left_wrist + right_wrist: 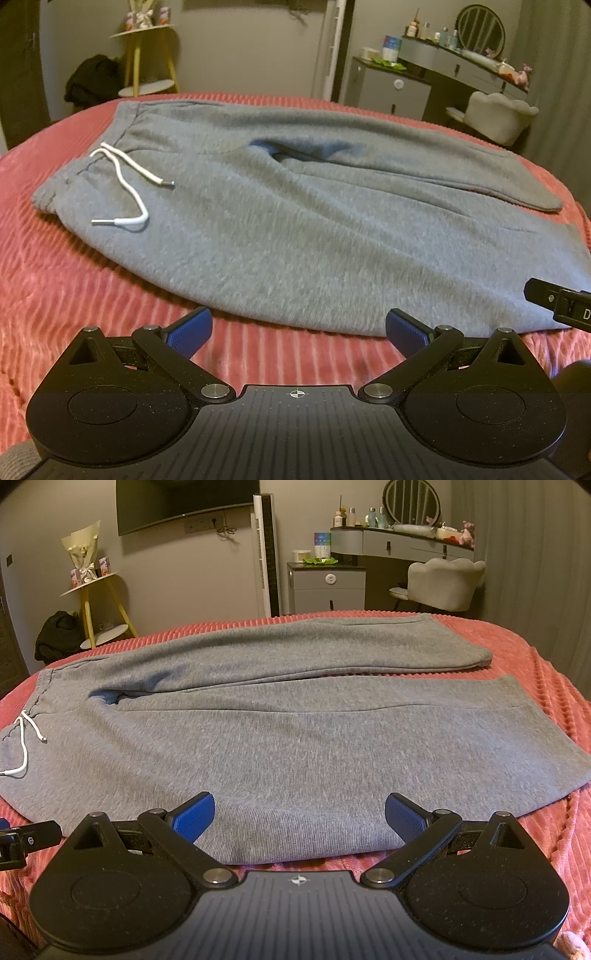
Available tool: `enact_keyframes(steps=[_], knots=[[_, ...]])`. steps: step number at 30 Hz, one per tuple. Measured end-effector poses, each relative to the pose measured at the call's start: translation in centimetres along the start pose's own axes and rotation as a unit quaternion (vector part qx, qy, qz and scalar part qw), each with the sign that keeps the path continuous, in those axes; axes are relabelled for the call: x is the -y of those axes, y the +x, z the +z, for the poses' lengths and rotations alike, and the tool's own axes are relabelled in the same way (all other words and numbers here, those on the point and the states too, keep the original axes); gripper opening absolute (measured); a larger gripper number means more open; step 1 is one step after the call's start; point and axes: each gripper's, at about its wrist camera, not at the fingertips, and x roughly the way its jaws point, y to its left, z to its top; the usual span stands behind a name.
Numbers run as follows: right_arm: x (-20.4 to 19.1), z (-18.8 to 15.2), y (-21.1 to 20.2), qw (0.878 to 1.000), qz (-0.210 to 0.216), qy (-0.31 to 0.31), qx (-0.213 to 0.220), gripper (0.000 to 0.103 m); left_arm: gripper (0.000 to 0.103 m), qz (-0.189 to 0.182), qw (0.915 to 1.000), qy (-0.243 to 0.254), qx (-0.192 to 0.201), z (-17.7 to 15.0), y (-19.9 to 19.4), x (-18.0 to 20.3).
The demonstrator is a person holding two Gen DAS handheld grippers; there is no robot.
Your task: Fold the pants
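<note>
Grey sweatpants [295, 221] lie flat on a pink ribbed bedspread [74, 302], waistband to the left, both legs running right. A white drawstring [122, 177] lies on the waist area. In the right wrist view the pants [295, 738] fill the middle, with the drawstring [26, 738] at far left. My left gripper [298, 328] is open and empty, just short of the near edge of the pants. My right gripper [300, 812] is open and empty, its blue pads [194, 816] over the near leg's edge. Each gripper's tip shows at the other view's edge.
Beyond the bed stand a yellow-legged side table [92, 590] with flowers, a dark bundle [55, 631] on the floor, a white tower fan [266, 554], a grey drawer unit [328, 587], a vanity desk [406, 539] with bottles, and a pale chair [443, 583].
</note>
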Motion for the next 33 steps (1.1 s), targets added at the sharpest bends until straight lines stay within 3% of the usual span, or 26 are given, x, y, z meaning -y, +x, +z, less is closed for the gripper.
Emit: enact_keyframes(steps=[33], knots=[[-0.03, -0.09, 0.21, 1.0, 0.001, 0.004, -0.002, 0.099, 0.103, 0.0, 1.0, -0.002, -0.004, -0.28, 0.13, 0.06]])
